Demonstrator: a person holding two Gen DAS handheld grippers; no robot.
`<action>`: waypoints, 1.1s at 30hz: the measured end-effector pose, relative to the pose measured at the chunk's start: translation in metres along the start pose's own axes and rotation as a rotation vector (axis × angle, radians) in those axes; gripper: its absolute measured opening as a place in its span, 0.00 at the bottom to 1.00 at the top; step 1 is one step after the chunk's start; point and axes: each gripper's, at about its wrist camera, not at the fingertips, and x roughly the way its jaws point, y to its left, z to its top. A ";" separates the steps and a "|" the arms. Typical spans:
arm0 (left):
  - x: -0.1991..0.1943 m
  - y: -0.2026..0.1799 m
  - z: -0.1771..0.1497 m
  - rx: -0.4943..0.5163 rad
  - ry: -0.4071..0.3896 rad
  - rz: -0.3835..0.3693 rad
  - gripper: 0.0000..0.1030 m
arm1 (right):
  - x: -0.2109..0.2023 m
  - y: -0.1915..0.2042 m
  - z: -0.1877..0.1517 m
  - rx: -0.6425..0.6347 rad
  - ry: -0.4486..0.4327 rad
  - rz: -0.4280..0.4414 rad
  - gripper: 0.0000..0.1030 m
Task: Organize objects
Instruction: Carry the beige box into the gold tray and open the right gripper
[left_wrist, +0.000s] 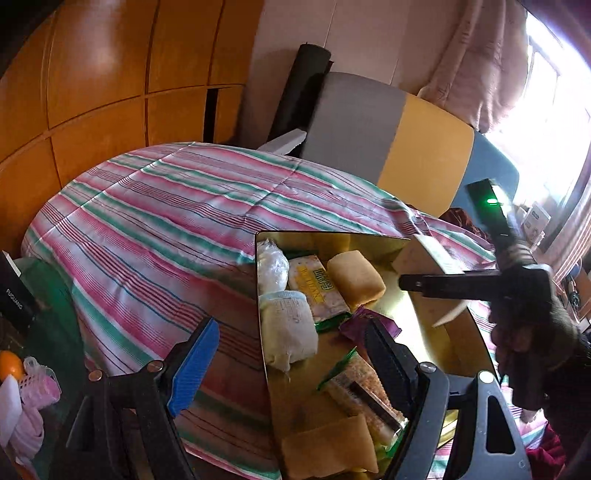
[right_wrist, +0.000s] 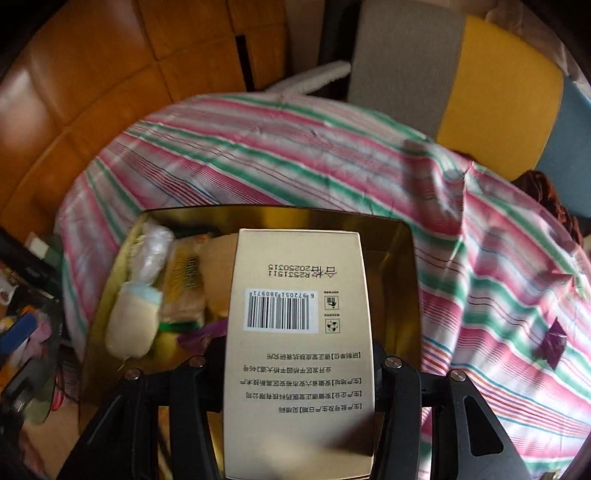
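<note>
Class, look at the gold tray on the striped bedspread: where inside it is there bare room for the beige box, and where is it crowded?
Inside the gold tray, the right side is bare, between the snack packets and the right wall. The left half is crowded: cream pouch, yellow packet, purple wrapper. The right tongs hold the beige box above. The striped bedspread beyond is bare.

Harsh blown-out daylight from the window (left_wrist: 546, 92), heavy fisheye bending at edges, motion blur across the striped cloth (right_wrist: 461, 236).

Gold tray (right_wrist: 406, 258) crowded along its left half with snack packets (right_wrist: 186, 291), right half bare, striped bedspread (right_wrist: 258, 162) open beyond, padded headboard (right_wrist: 461, 74) behind
</note>
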 end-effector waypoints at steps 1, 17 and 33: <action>0.001 0.000 -0.001 0.001 0.002 0.001 0.79 | 0.009 0.001 0.004 0.002 0.010 -0.014 0.50; 0.007 -0.005 -0.004 0.020 0.025 0.004 0.79 | 0.029 -0.001 0.014 0.070 -0.058 -0.010 0.68; -0.006 -0.037 -0.009 0.114 0.015 -0.014 0.79 | -0.057 -0.006 -0.039 0.074 -0.209 -0.023 0.86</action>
